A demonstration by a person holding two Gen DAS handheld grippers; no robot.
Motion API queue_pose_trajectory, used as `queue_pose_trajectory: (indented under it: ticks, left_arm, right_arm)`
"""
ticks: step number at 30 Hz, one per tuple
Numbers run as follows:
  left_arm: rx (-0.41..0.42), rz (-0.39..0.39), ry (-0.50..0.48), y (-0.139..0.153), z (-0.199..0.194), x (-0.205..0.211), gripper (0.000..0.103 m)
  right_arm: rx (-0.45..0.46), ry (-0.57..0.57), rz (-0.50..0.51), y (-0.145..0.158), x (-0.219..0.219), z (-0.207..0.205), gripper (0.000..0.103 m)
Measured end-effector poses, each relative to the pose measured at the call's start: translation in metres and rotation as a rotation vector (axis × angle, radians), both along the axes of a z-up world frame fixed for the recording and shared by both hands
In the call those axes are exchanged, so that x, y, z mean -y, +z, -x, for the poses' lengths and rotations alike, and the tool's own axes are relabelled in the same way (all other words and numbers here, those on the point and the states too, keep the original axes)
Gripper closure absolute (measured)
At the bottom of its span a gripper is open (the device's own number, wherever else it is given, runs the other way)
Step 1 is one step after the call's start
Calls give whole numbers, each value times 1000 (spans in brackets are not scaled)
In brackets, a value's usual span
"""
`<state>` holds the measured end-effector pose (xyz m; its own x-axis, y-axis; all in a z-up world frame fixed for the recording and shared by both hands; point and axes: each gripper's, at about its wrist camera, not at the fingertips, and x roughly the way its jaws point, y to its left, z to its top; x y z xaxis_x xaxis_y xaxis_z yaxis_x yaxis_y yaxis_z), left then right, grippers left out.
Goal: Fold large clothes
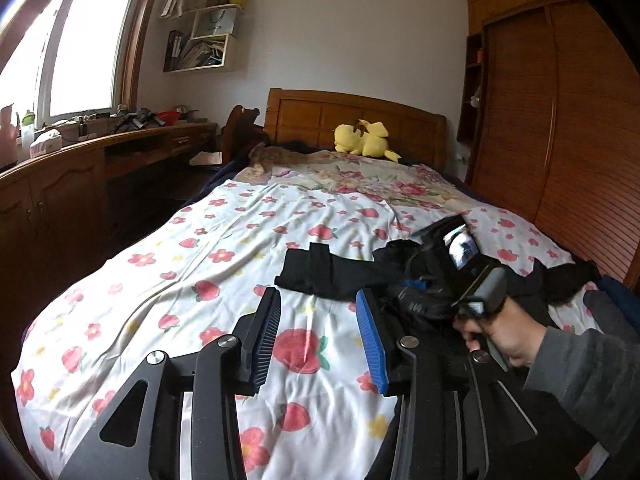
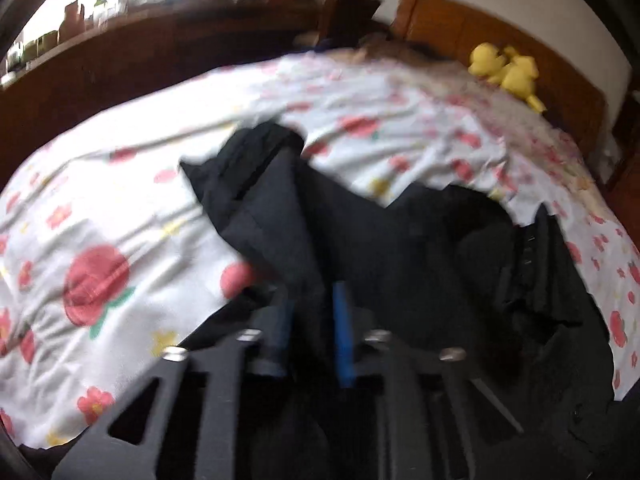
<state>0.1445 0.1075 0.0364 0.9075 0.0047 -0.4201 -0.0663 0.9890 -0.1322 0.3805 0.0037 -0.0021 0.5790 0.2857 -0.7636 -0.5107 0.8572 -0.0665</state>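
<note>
A large black garment (image 1: pixel 320 276) (image 2: pixel 372 220) lies crumpled on the flowered bed sheet (image 1: pixel 224 264) (image 2: pixel 120 208), toward the bed's right side. In the left wrist view my left gripper (image 1: pixel 318 295) hovers just before the garment's near edge. It is open, with only sheet showing between its fingers. A hand (image 1: pixel 504 332) holds my right gripper (image 1: pixel 460 276) over the garment's bunched right part. In the blurred right wrist view my right gripper (image 2: pixel 314 296) has its blue pads (image 2: pixel 343 320) close together, with a fold of the black cloth pinched between them.
A yellow plush toy (image 1: pixel 362 138) (image 2: pixel 508 68) rests at the wooden headboard (image 1: pixel 352 120). A long wooden desk (image 1: pixel 100 160) with clutter runs along the left under the window. A wooden wardrobe (image 1: pixel 560 120) stands close on the right. More dark cloth (image 1: pixel 568 276) lies by the bed's right edge.
</note>
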Motion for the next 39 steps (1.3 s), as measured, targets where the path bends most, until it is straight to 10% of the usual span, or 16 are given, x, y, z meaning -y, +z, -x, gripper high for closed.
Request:
queue_pose_trajectory:
  ticks: [12, 28, 33, 39]
  left_arm:
    - [-7, -11, -57, 14, 10, 31, 61]
    - [-8, -55, -190, 16, 68, 82, 61]
    - [-31, -115, -207, 24, 76, 89, 61]
    - [-2, -111, -232, 28, 65, 74, 61]
  right_arm:
    - [128, -208, -258, 73, 117, 63, 93]
    - [95, -164, -133, 54, 181, 191, 93]
    - [114, -129, -157, 65, 180, 206, 65]
    - [52, -103, -158, 53, 167, 200, 63]
